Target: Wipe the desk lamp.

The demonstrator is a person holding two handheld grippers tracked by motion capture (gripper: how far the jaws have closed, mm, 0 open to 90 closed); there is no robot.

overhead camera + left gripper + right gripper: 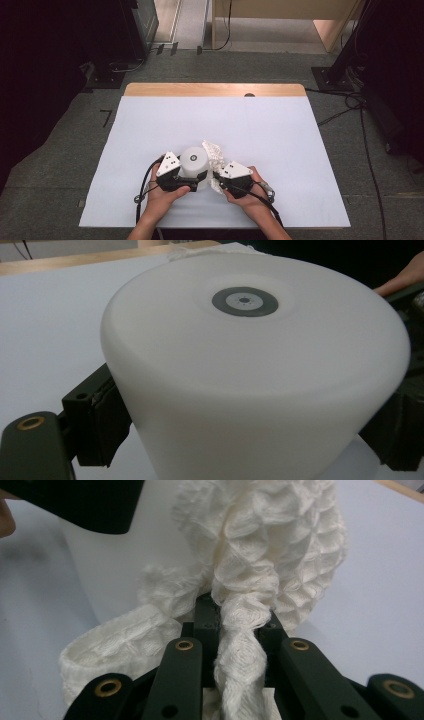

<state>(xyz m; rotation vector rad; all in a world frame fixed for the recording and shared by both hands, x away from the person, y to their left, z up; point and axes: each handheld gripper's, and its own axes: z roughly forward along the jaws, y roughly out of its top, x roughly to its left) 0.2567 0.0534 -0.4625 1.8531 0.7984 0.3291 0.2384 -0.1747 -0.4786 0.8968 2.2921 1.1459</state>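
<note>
No writing I can read anywhere. I'm looking at the worktop [150,130], smooth white sheet with a pale wood strip along its far edge. Near the front edge stands the white container [194,162], a matte, rounded cylinder, long axis upright, with a small grey disc centred on its top face. My left gripper [192,179] has its jaws clamped on its sides. Touching its right flank is the cloth [260,555], white, waffle-textured, bunched; my right gripper [240,630] pinches a twisted fold.

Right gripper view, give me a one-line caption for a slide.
Right gripper shut on a bunched white waffle-weave cloth beside a white cylinder.
</note>
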